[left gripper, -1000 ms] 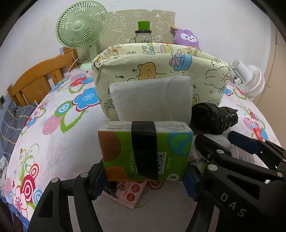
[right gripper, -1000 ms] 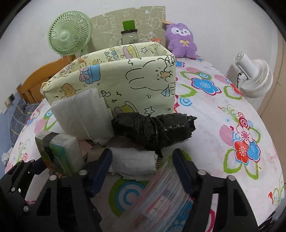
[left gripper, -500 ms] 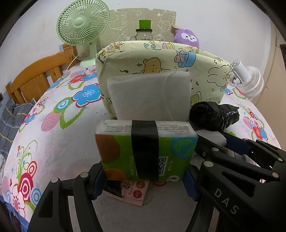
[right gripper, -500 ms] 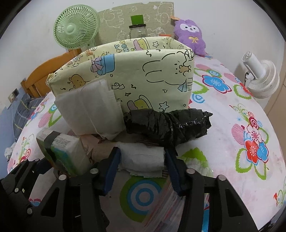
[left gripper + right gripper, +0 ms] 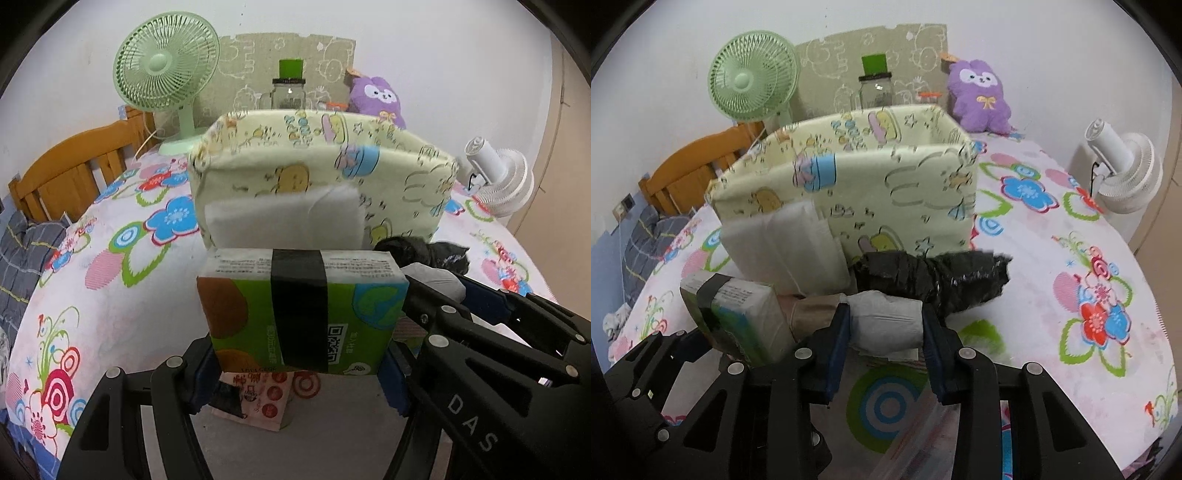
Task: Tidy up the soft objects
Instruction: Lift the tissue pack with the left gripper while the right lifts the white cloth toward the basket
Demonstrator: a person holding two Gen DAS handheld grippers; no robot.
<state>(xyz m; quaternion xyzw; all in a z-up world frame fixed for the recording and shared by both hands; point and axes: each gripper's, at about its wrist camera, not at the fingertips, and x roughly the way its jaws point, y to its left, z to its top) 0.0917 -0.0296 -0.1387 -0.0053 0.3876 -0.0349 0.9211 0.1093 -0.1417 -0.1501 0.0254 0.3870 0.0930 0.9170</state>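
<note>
My left gripper is shut on a green tissue pack with a black band, held above the bed. The pack also shows in the right wrist view. My right gripper is shut on a grey rolled cloth, lifted off the bed. A yellow cartoon-print fabric bin stands just beyond, also in the right wrist view. A white padded pack leans on its front wall. A black plastic bundle lies in front of the bin.
A flowered bedsheet covers the bed. A green fan, a glass jar and a purple plush stand at the back. A white fan is at right. A printed packet lies under the left gripper.
My right gripper closed on the grey rolled cloth and lifted it. My left gripper raised the tissue pack toward the bin.
</note>
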